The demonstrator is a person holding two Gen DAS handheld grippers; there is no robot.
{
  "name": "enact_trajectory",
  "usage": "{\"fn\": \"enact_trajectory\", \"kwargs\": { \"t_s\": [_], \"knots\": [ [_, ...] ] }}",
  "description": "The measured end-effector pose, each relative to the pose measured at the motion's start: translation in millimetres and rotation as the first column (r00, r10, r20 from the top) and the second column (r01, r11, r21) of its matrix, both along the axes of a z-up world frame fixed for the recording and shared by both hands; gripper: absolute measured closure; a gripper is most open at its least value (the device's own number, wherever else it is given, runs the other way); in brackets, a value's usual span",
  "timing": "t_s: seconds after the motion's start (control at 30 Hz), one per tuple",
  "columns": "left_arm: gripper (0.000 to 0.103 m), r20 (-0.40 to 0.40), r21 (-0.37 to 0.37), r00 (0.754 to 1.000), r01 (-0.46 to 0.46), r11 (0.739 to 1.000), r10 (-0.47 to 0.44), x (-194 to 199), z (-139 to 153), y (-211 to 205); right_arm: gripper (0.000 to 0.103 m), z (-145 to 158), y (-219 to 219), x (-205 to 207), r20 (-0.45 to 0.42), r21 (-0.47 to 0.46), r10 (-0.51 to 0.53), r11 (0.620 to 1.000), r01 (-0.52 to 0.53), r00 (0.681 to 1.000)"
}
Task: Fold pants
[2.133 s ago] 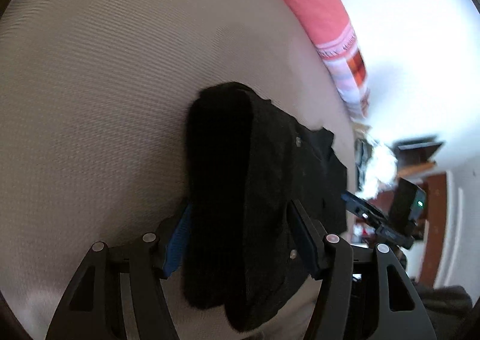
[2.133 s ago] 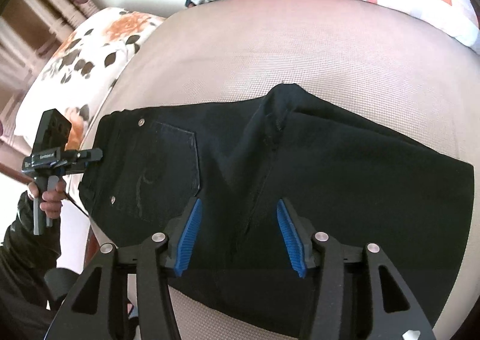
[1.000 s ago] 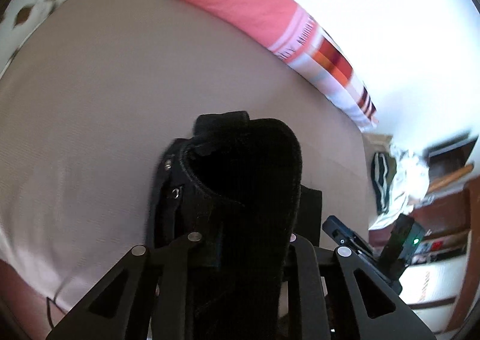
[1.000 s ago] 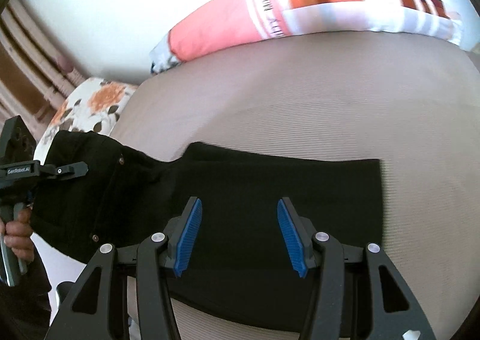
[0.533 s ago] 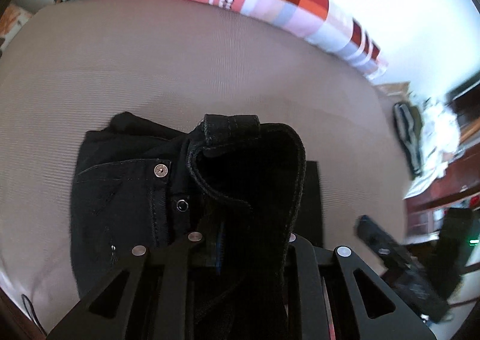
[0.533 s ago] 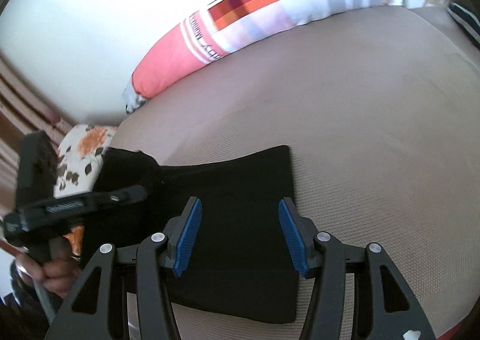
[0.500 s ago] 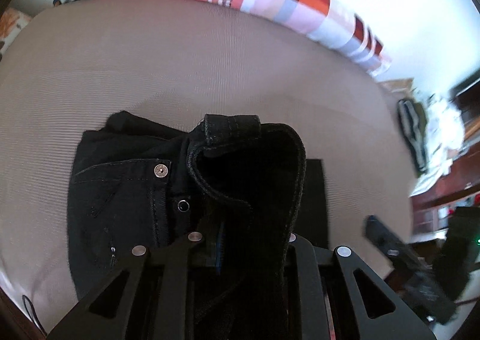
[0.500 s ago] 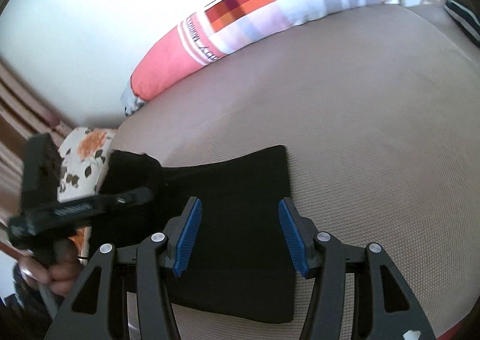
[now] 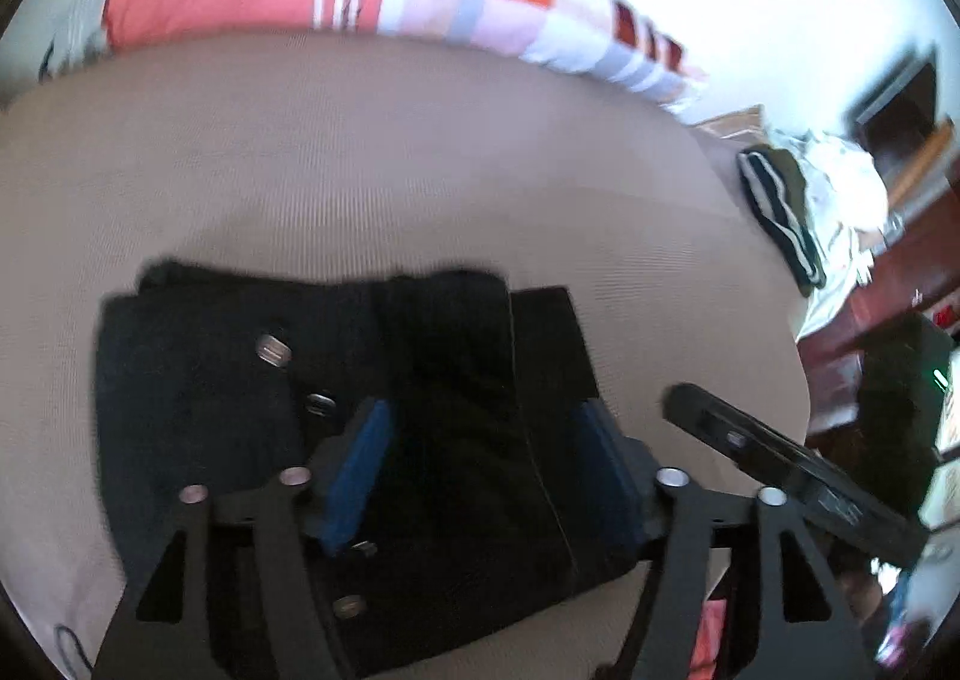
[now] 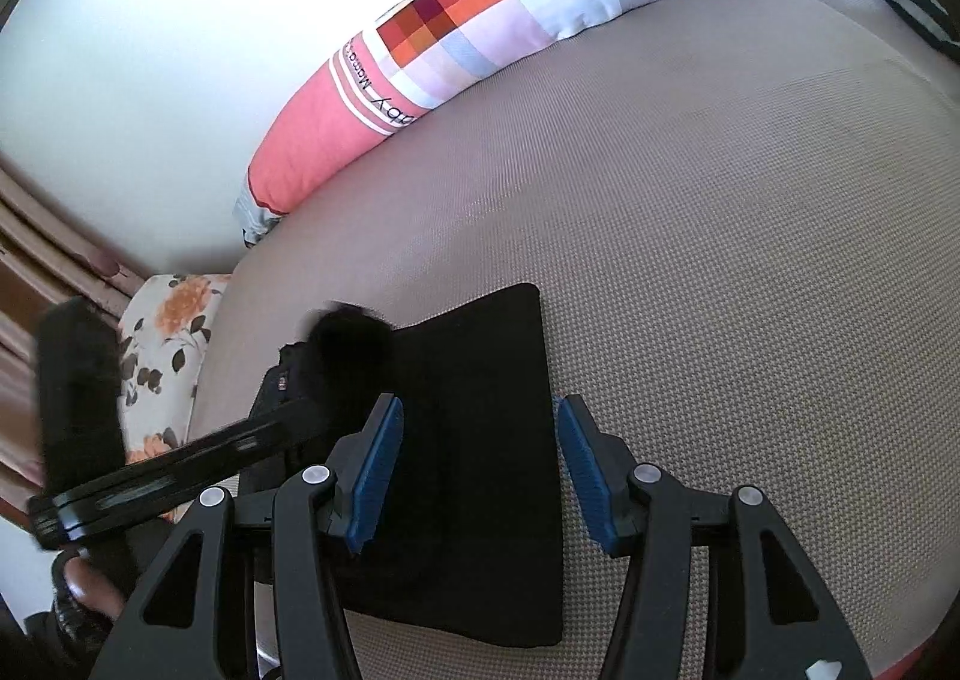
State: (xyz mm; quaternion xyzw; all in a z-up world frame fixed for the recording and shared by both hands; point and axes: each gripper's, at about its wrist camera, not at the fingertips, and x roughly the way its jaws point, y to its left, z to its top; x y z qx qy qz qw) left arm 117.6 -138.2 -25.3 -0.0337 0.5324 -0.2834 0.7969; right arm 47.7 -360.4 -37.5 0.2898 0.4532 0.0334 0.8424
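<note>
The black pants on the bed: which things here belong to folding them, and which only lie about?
Belong to the job:
- black denim pants, folded on the beige bed cover
- left gripper, jaws just opened, pants released
- right gripper, open over the pants

Only lying about:
- long pink and checked pillow
- floral cushion
- pile of clothes

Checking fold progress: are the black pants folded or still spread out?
Folded. The black pants lie as a compact layered stack on the beige mattress, waistband end laid over the legs.
</note>
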Motion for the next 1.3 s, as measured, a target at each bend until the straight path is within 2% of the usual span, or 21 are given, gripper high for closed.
{"fn": "enact_trajectory", "kwargs": {
  "t_s": [0.13, 0.27, 0.33, 0.47, 0.57, 0.7, 0.83, 0.97, 1.07, 1.13, 1.2, 1.3],
  "knots": [
    [0.034, 0.109, 0.048, 0.992, -0.065, 0.997, 0.059, -3, 20, 28, 0.051, -3, 6, 8, -0.015, 0.041, 0.064, 0.997, -0.064, 0.998],
    [0.034, 0.151, 0.112, 0.972, -0.196, 0.974, 0.178, 6, 21, 74, 0.045, -11, 23, 23, -0.030, 0.137, 0.199, 0.972, -0.193, 0.980],
    [0.034, 0.147, 0.146, 0.960, -0.258, 0.955, 0.237, 12, 13, 95, 0.036, -17, 31, 30, -0.033, 0.173, 0.248, 0.956, -0.238, 0.968],
    [0.034, 0.104, 0.187, 0.941, -0.337, 0.923, 0.322, 17, -8, 134, 0.036, -34, 43, 47, -0.084, 0.198, 0.315, 0.935, -0.294, 0.945],
    [0.034, 0.080, 0.192, 0.929, -0.371, 0.909, 0.362, 14, -20, 150, 0.035, -47, 46, 55, -0.102, 0.222, 0.339, 0.924, -0.311, 0.935],
    [0.034, 0.038, 0.180, 0.918, -0.395, 0.901, 0.395, 12, -34, 165, 0.035, -57, 48, 63, -0.121, 0.209, 0.347, 0.925, -0.318, 0.930],
    [0.034, 0.017, 0.181, 0.916, -0.398, 0.899, 0.401, 10, -43, 167, 0.036, -61, 45, 69, -0.081, 0.248, 0.368, 0.908, -0.339, 0.926],
    [0.034, 0.019, 0.182, 0.917, -0.395, 0.901, 0.398, 11, -44, 165, 0.057, -72, 42, 82, -0.064, 0.320, 0.377, 0.885, -0.339, 0.924],
    [0.034, 0.010, 0.182, 0.915, -0.397, 0.899, 0.403, 13, -47, 163, 0.061, -75, 43, 91, -0.053, 0.345, 0.388, 0.872, -0.347, 0.920],
    [0.034, 0.005, 0.187, 0.915, -0.398, 0.898, 0.404, 15, -49, 162, 0.065, -75, 47, 98, -0.045, 0.342, 0.397, 0.868, -0.359, 0.917],
    [0.034, 0.004, 0.190, 0.914, -0.399, 0.897, 0.405, 16, -50, 159, 0.081, -75, 52, 102, -0.046, 0.336, 0.402, 0.868, -0.365, 0.914],
    [0.034, 0.013, 0.190, 0.917, -0.393, 0.900, 0.398, 17, -47, 156, 0.090, -66, 56, 98, -0.049, 0.303, 0.379, 0.887, -0.348, 0.924]
  ]
}}
